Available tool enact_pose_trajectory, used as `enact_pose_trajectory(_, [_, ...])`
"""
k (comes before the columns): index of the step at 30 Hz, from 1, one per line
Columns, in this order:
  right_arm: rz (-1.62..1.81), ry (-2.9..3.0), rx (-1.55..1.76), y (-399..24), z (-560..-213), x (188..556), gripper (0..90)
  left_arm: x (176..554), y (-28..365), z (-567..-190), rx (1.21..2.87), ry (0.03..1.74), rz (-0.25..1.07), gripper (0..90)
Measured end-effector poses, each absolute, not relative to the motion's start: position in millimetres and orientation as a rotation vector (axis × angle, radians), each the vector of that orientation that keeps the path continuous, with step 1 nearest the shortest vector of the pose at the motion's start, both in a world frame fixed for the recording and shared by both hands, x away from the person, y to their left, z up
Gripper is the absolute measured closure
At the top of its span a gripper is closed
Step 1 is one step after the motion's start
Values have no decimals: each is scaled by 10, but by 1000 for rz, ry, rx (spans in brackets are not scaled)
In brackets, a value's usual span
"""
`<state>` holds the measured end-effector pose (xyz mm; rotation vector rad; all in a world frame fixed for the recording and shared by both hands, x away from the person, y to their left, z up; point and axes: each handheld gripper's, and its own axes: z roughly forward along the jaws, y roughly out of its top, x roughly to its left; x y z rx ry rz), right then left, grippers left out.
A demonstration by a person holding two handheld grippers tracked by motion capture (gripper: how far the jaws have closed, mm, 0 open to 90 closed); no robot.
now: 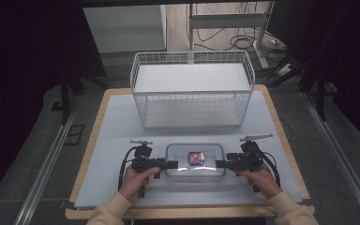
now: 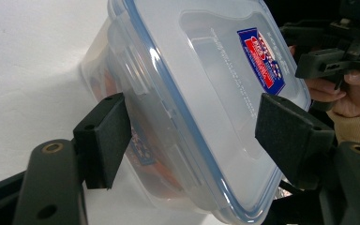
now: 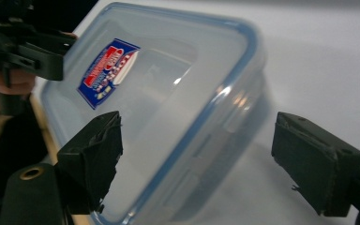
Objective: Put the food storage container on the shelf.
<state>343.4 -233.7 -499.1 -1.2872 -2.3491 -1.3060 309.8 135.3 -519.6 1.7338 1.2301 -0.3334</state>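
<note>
A clear plastic container [image 1: 194, 161] with a blue-rimmed lid and a red and blue sticker [image 1: 195, 157] lies near the table's front edge. My left gripper [image 1: 172, 164] is at its left end. In the left gripper view one pad [image 2: 105, 140] lies against the container [image 2: 206, 93] wall under the lid rim and the other pad [image 2: 293, 138] lies on the lid, so it is shut on that end. My right gripper [image 1: 219, 164] stands open at the right end. Its jaws [image 3: 197, 136] straddle the container [image 3: 168, 117], with a gap at the outer pad [image 3: 314, 164].
A white wire basket [image 1: 192, 103] stands behind the container at the back of the table. A pale mat [image 1: 117, 140] covers the wooden tabletop [image 1: 283, 140]. Dark floor, rails and cables surround the table.
</note>
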Motion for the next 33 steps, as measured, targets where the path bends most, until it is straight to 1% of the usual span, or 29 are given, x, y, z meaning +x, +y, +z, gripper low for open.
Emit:
enact_pose_trajectory(2, [-1294,-2308,-1289,-2325,-5016,3454,168,3098,1355,-5199,1732,1229,-334,279])
enact_pose_trajectory(3, [-1278,-2273,-1273,-2313,-5039,3469,184,3098,1357,-5199,1732,1228,-335,281])
enact_pose_trajectory(7, [-1253,-2259,-1264,-2280,-5048,3469,180,3098,1358,-5200,1732,1227,-335,282])
enact_pose_trajectory(8, [-1246,-2259,-1267,-2284,-5042,3471,197,3099,1359,-5201,1732,1227,-335,283])
enact_pose_trajectory(9, [-1245,-2234,-1278,-2316,-5031,3482,248,3099,1359,-5201,1731,1227,-335,284])
enact_pose_trajectory(10, [-1245,-2234,-1278,-2316,-5031,3482,248,3098,1360,-5201,1731,1228,-334,284])
enact_pose_trajectory(12, [-1251,-2227,-1277,-2345,-5017,3482,287,3094,1362,-5201,1724,1231,-333,288])
enact_pose_trajectory(17, [-1264,-2203,-1282,-2372,-5016,3478,321,3071,1363,-5196,1715,1228,-318,302])
enact_pose_trajectory(21, [-1284,-2176,-1305,-2398,-5001,3441,365,3020,1355,-5182,1708,1226,-286,317])
enact_pose_trajectory(23, [-1296,-2180,-1298,-2404,-4998,3432,371,2988,1353,-5173,1706,1217,-266,322])
enact_pose_trajectory(26, [-1319,-2195,-1285,-2418,-4976,3393,400,2929,1361,-5160,1696,1206,-240,347])
enact_pose_trajectory(29, [-1353,-2200,-1269,-2448,-4952,3342,447,2861,1371,-5145,1692,1193,-214,378])
enact_pose_trajectory(33, [-1366,-2208,-1264,-2452,-4934,3306,462,2783,1359,-5127,1693,1187,-170,386])
